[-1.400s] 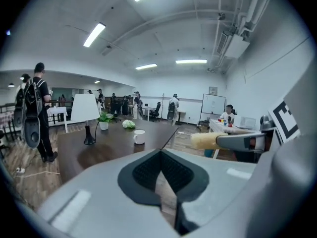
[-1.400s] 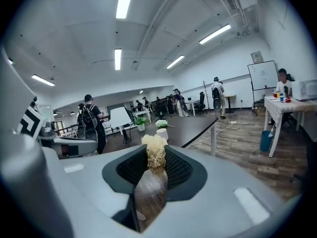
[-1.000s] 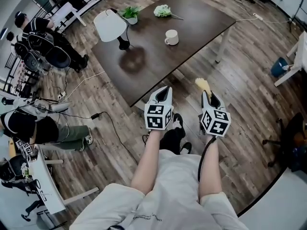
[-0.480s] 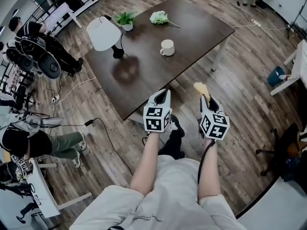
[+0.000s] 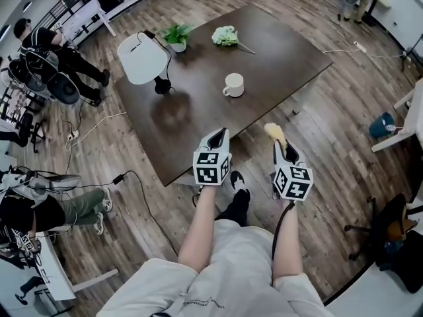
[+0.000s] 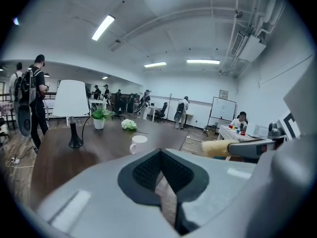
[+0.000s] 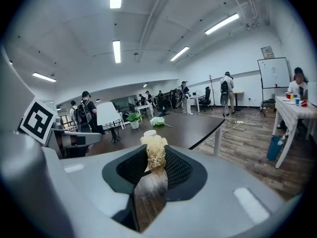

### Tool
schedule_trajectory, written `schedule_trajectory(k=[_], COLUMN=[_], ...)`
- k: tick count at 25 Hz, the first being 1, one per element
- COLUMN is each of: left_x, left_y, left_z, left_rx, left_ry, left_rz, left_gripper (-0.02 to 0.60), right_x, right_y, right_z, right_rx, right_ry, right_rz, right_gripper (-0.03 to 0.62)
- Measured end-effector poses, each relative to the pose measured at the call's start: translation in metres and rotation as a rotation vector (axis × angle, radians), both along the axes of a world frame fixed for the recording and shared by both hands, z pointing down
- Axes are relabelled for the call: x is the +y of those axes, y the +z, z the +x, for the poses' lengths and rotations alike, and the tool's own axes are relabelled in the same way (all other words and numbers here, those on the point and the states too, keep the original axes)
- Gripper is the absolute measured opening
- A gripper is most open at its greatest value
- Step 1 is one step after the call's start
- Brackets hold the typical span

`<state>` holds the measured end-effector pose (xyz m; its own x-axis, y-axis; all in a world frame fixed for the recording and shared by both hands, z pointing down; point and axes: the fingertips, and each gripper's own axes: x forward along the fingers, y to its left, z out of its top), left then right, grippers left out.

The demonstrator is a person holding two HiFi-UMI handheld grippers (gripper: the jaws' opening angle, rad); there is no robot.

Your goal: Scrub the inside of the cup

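The white cup (image 5: 234, 84) stands upright, mouth up, near the middle of the dark bench (image 5: 198, 117), well apart from both grippers, which hang side by side short of the bench's near corner. Judging by that gap, scrubbing has not begun and this is only the approach. The right gripper (image 5: 283, 145) has its jaws clamped on the handle of a pale bristle brush (image 5: 275, 133). The brush's long axis runs straight out along the jaws, and its tufted head points forward at the cup, probably so it can go down into the mouth. The left gripper (image 5: 217, 136) has its jaws drawn together on nothing, presumably kept free to steady the cup. A lamp (image 5: 142, 58), a potted plant (image 5: 177, 34) and a bunch of flowers (image 5: 225, 35) sit beyond the cup.
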<state>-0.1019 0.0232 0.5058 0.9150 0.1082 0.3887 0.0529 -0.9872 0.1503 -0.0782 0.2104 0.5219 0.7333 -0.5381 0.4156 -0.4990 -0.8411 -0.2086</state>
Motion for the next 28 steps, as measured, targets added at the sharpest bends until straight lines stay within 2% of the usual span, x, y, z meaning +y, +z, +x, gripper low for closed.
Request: schedule_trajectory(k=[11,19,28], left_x=[-0.004,-0.042,-0.089], left_y=[-0.007,-0.005,0.006], left_z=[0.092,0.143,0.200], left_rx=[-0.001,-0.007,-0.016], left_ry=[0.038,0.010,-0.007], left_rz=[-0.023,-0.006,0.013], left_gripper=[0.000,0.000,0.000], right_x=[-0.010,-0.039,-0.098], right_y=[-0.020,-0.034,-0.021], right_z=[0.085,0.150,0.220], right_rx=[0.020,0.074,0.041], right_ry=[-0.009,-0.028,-0.122], right_rz=[-0.047,-0.098,-0.089], right_gripper=[0.126,0.125,0.124])
